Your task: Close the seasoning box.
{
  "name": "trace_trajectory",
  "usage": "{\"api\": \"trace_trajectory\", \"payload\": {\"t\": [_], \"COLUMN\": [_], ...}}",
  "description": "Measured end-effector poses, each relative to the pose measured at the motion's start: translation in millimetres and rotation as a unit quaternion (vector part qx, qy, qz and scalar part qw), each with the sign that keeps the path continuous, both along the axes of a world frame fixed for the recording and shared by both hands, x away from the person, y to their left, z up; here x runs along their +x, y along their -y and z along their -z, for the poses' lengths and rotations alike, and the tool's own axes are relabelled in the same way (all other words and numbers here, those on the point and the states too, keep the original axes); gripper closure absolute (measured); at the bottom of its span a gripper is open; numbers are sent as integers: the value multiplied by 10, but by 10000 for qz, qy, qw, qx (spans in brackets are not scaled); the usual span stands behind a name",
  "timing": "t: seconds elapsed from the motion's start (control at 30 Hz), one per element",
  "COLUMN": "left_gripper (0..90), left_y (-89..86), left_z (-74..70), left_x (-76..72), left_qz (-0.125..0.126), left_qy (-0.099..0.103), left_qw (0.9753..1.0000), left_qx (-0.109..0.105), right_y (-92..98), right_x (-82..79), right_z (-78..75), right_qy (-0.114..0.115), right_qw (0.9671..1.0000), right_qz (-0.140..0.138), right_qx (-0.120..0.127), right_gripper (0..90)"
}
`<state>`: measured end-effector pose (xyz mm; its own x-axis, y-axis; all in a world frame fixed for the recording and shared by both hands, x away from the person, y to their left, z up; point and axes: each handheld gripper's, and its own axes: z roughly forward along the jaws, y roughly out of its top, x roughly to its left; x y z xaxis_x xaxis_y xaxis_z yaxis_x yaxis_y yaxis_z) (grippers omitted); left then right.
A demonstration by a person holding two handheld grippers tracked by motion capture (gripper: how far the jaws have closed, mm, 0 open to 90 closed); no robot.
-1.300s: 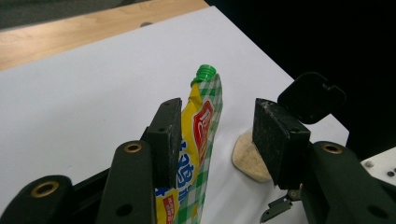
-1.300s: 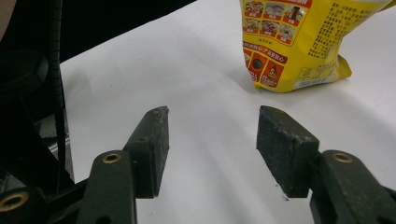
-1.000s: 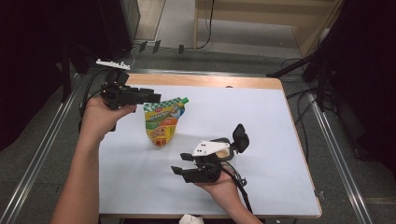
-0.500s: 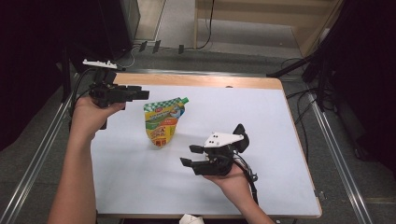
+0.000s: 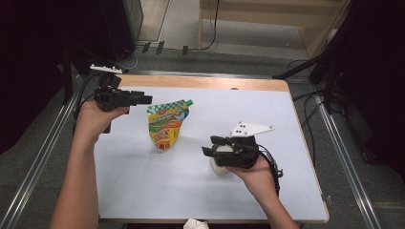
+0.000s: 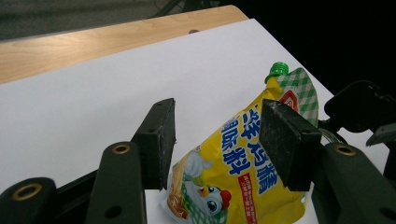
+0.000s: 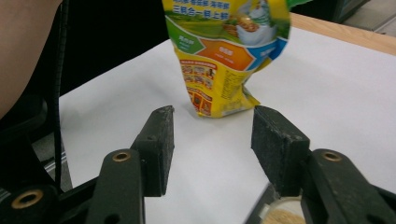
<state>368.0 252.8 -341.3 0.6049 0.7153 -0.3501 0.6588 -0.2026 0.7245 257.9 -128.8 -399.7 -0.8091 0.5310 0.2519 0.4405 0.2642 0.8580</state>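
A yellow and green plastic pouch with a small green screw cap (image 5: 167, 125) stands upright on the white sheet (image 5: 191, 191) that covers the wooden table (image 5: 200, 82), a little left of the middle. The front of the pouch has blue characters and a cartoon chicken.

The left gripper (image 5: 143, 99) is held in the air at the far left corner of the table, near the pouch but apart from it. Its jaws point to the pouch and stand wide apart with nothing between them; in the left gripper view the pouch (image 6: 238, 158) is seen behind the gap.

The right gripper (image 5: 208, 146) is lower, to the right of the pouch, and it also points at it. Its jaws are spread too and hold nothing. Under this gripper a small round pale object (image 5: 218, 167) sits on the sheet; what it is cannot be told.
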Motion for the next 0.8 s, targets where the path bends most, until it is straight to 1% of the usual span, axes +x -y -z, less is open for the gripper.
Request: {"api": "trace_trajectory", "payload": {"t": [0.13, 0.17, 0.27, 0.4, 0.47, 0.6, 0.8], "left_gripper": [473, 472, 472, 464, 458, 454, 450], "left_y": [-4, -3, 5, 6, 1, -4, -5], "left_z": [39, 48, 69, 97, 115, 111, 115], "left_x": [17, 20, 27, 39, 43, 37, 36], "left_qz": [-7, -19, -51, -35, 5, 0, -13], "left_qy": [-39, -29, -41, -58, -112, -65, -51], "left_qw": [10000, 10000, 10000, 10000, 9999, 10000, 10000], "left_qx": [-8, -2, 4, 14, -74, -73, -41], "right_y": [116, 143, 190, 245, 277, 373, 536], "right_x": [40, 47, 62, 72, 77, 107, 150], "right_z": [-48, -57, -74, -106, -120, -128, -157], "right_qy": [-59, -116, -127, -76, -33, -126, -151], "right_qw": [9999, 9998, 9997, 9994, 9992, 9992, 9990], "right_qz": [21, 36, 51, 55, 55, 128, 283], "right_qx": [-109, -126, -210, -321, -406, -355, -304], "right_gripper": [502, 502, 501, 498, 498, 498, 500]}}
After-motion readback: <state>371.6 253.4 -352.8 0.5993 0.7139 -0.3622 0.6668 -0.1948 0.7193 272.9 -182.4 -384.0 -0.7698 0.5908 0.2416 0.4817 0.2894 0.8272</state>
